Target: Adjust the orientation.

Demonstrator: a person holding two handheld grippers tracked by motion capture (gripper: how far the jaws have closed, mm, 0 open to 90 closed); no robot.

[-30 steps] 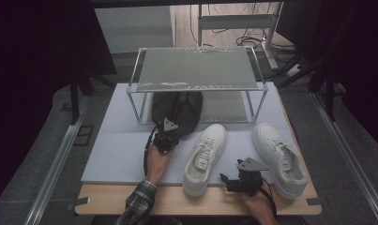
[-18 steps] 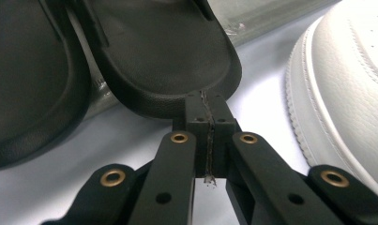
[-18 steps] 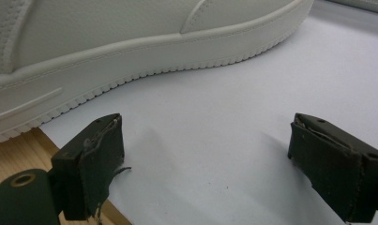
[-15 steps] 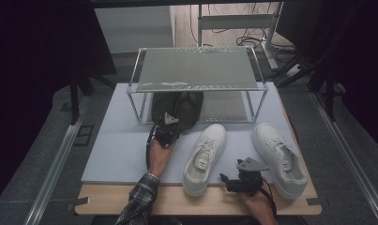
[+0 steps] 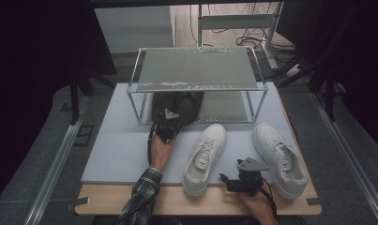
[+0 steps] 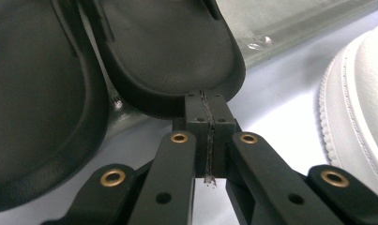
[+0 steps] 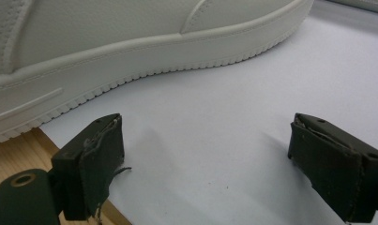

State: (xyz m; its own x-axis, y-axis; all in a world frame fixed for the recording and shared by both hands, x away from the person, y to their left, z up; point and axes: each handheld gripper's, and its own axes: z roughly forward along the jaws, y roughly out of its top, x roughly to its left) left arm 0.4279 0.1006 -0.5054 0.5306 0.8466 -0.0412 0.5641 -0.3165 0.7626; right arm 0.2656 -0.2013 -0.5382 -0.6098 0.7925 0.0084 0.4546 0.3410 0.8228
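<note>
Pressed together behind the black slipper (image 6: pixel 172 61) at twelve o'clock under the rack (image 5: pixel 196 70), left tool (image 6: pixel 206 101) nudges its heel; likely light, soft, bendy, best pinched at the heel rim; right tool (image 7: pixel 215 159) spread.

2 slippers (image 5: pixel 177 107) under rack (image 5: pixel 196 68)

A pale lilac mat (image 5: pixel 116 150) covers the wooden bench (image 5: pixel 172 199); on it stand a metal-framed rack (image 5: pixel 196 70), two white sneakers (image 5: pixel 204 157), and seemingly dark shoes (image 5: pixel 186 105).
</note>
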